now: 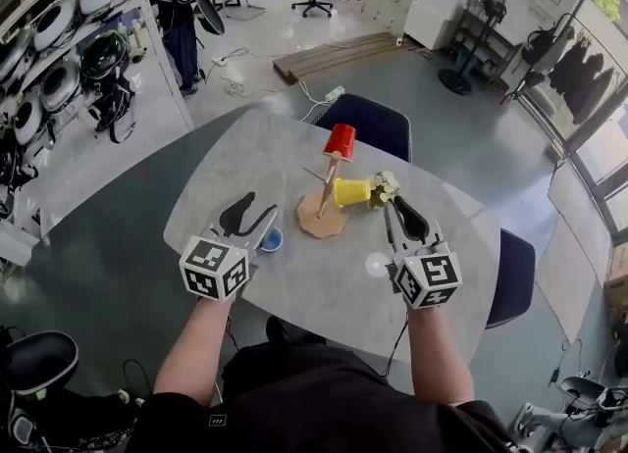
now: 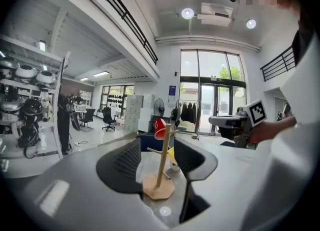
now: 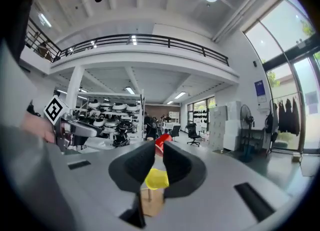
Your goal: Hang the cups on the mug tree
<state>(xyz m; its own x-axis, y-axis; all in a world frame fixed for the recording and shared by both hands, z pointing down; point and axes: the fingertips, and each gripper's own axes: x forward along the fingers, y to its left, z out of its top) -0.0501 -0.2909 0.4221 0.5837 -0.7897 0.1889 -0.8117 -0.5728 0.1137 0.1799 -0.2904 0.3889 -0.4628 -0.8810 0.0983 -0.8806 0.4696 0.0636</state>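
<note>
open workshop hall, grey oval table [image 1: 294,294]. blue sign [image 2: 172,90] on the far wall, print too small to read; only square markers on the gripper cubes. left gripper [image 1: 261,204]: jaws half spread, empty, over the near table. blue cup [image 1: 272,238] stands on the table just beside it. mug tree [image 1: 319,224] mid-table: red cup [image 1: 340,139] on top, yellow cup [image 1: 351,192] on a right-hand peg, flower-print cup [image 1: 385,187] against it, hung or standing i can't tell. right gripper [image 1: 397,204]: jaws almost together, narrow gap, nothing in them. bare table round the tree. dark chair [image 1: 368,120] at the far edge, second chair [image 1: 515,275] at the right edge.
</note>
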